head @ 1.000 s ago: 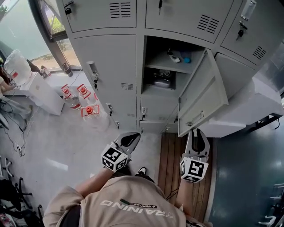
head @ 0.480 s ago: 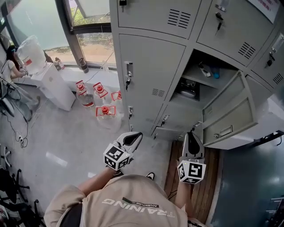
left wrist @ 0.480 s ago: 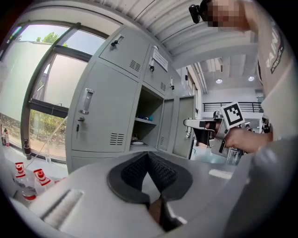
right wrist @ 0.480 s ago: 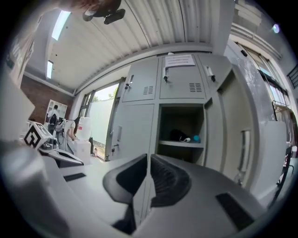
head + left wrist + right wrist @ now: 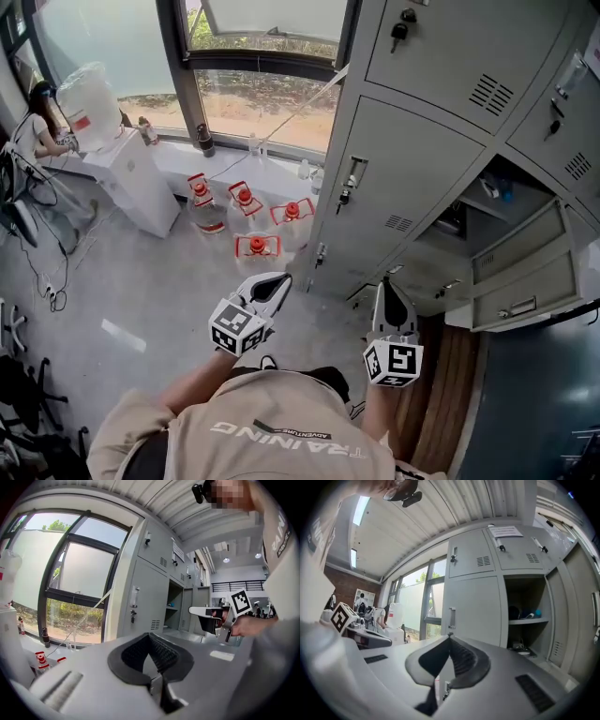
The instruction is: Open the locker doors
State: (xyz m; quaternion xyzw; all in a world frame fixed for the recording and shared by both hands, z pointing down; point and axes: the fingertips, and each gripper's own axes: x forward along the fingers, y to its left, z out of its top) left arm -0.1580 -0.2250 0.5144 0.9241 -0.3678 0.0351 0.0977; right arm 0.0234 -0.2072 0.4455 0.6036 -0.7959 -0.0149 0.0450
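A bank of grey lockers [image 5: 441, 112] fills the right of the head view. One locker door [image 5: 520, 277] hangs open at the right and shows a shelf with small items [image 5: 525, 615]. Left of it a closed door [image 5: 412, 173] carries a latch with a key [image 5: 349, 180], also seen in the right gripper view [image 5: 451, 617] and the left gripper view [image 5: 134, 603]. My left gripper [image 5: 278, 279] is shut and empty, short of the lockers. My right gripper [image 5: 383, 285] is shut too, with nothing between its pads [image 5: 457, 656], and points at the closed door.
Several water jugs with red caps [image 5: 246, 202] stand on the floor by the window. A white water dispenser [image 5: 131, 183] with a big bottle [image 5: 89, 94] is at the left, and a person [image 5: 37, 127] sits beyond it. Cables [image 5: 52, 298] lie on the floor. Wooden boards [image 5: 450, 394] lie before the lockers.
The view has swung left, so the lockers and the open door now sit farther right. My right gripper has left the open door and its jaws have closed. The left gripper stays shut.
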